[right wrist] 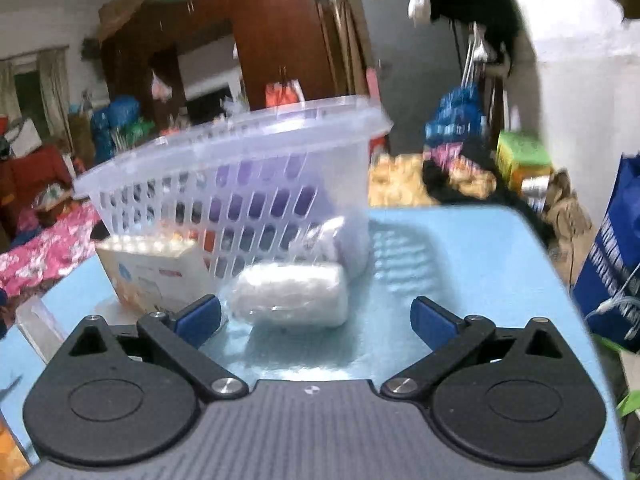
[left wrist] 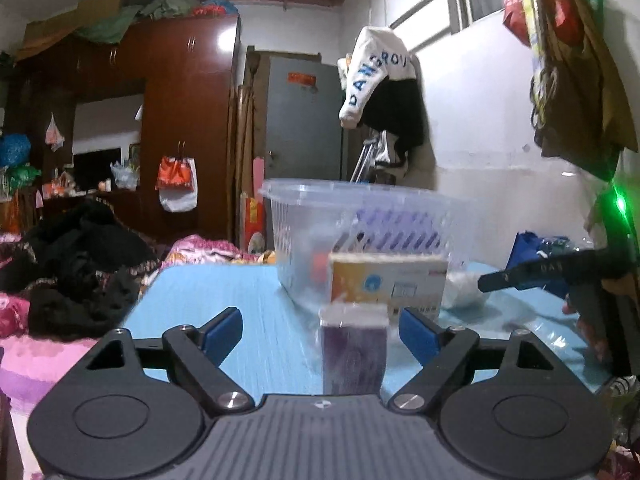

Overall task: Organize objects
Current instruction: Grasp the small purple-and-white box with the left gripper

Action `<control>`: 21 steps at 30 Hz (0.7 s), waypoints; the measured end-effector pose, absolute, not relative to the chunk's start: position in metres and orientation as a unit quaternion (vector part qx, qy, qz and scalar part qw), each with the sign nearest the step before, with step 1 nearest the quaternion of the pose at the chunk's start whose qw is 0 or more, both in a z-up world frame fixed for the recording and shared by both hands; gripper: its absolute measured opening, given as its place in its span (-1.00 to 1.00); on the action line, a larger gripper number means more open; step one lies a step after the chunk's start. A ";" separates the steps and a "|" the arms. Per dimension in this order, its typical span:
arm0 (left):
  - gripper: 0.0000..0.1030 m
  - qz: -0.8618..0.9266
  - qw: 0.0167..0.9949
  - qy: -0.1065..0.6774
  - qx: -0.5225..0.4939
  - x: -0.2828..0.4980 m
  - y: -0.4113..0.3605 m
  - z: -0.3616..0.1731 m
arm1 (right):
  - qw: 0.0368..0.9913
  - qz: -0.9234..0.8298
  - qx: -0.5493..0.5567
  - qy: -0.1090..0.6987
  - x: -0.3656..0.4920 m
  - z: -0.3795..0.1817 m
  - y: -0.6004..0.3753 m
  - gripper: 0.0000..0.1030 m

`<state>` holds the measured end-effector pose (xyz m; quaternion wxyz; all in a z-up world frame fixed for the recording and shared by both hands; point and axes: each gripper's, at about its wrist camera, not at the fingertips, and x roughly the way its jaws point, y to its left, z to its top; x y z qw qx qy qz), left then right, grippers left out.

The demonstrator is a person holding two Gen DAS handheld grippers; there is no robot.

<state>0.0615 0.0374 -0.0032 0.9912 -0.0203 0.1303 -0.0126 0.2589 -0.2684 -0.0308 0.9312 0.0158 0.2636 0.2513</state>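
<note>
In the left wrist view the left claw (left wrist: 321, 330) is spread wide and grips nothing. A small purple box (left wrist: 354, 350) stands upright on the blue tabletop (left wrist: 248, 304), low in the centre of the frame, between the two blue pads but nearer the right-hand one and touching neither. Its long axis runs vertically, so the claw would probably close across its narrow width. Behind it, toward mid-frame, a yellow and white carton (left wrist: 388, 284) sits against the clear plastic basket (left wrist: 360, 216).

In the right wrist view the right claw (right wrist: 316, 318) is also released and empty. A white wrapped bundle (right wrist: 290, 294) lies on its side just ahead — long axis across the frame, left of centre, close to the left pad — with the basket (right wrist: 240, 184) directly behind it and the carton (right wrist: 154, 276) at the left. Each claw seems nearest its own item; the basket is likely where both go.
</note>
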 end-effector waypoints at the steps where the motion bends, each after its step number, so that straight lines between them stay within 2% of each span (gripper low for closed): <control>1: 0.71 -0.017 0.990 0.136 -0.027 0.062 0.041 -0.008 | 0.933 0.244 0.007 0.264 0.261 -0.031 -0.265 1.00; 13: 0.71 -0.026 0.986 0.163 -0.024 0.076 0.038 -0.032 | 0.929 0.239 -0.005 0.283 0.265 -0.035 -0.246 1.00; 21: 0.71 -0.022 0.985 0.167 -0.030 0.081 0.036 -0.035 | 0.930 0.231 0.000 0.287 0.267 -0.033 -0.243 0.76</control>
